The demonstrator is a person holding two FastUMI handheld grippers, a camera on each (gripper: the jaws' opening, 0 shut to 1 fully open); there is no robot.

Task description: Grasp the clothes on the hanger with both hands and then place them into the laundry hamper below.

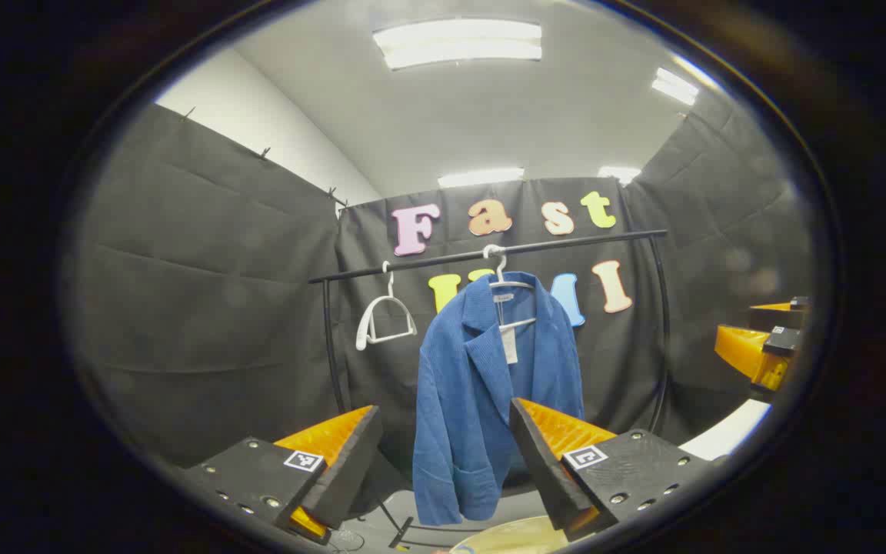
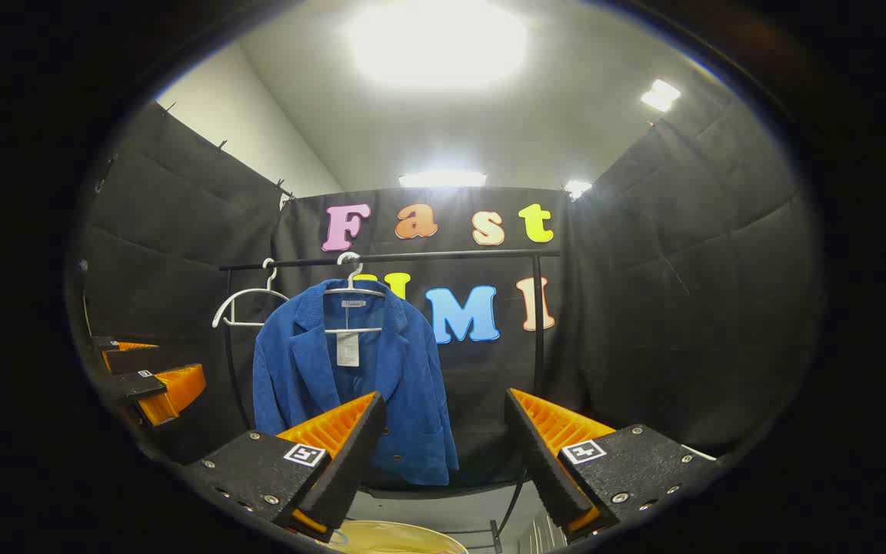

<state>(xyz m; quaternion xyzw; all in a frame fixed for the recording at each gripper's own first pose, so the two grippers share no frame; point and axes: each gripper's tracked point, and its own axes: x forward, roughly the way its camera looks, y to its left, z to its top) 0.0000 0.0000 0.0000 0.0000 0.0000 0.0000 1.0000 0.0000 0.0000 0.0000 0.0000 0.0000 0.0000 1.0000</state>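
A blue jacket (image 1: 481, 385) (image 2: 351, 377) hangs on a white hanger (image 1: 501, 269) (image 2: 352, 278) from a black rail (image 1: 566, 242) (image 2: 443, 255), with a paper tag at its collar. My left gripper (image 1: 443, 454) stands open some way in front of the jacket, nothing between its fingers. My right gripper (image 2: 443, 446) is open too, a little right of the jacket and apart from it. Low in both views a pale yellow hamper rim (image 1: 512, 537) (image 2: 397, 537) peeks out. The right gripper (image 1: 766, 346) appears at the far right of the left gripper view, the left gripper (image 2: 143, 377) at the far left of the right gripper view.
An empty white hanger (image 1: 385, 319) (image 2: 247, 304) hangs on the rail left of the jacket. The rack's black curved uprights (image 1: 662, 338) (image 2: 537, 331) frame the rail. Black cloth walls enclose the booth on three sides.
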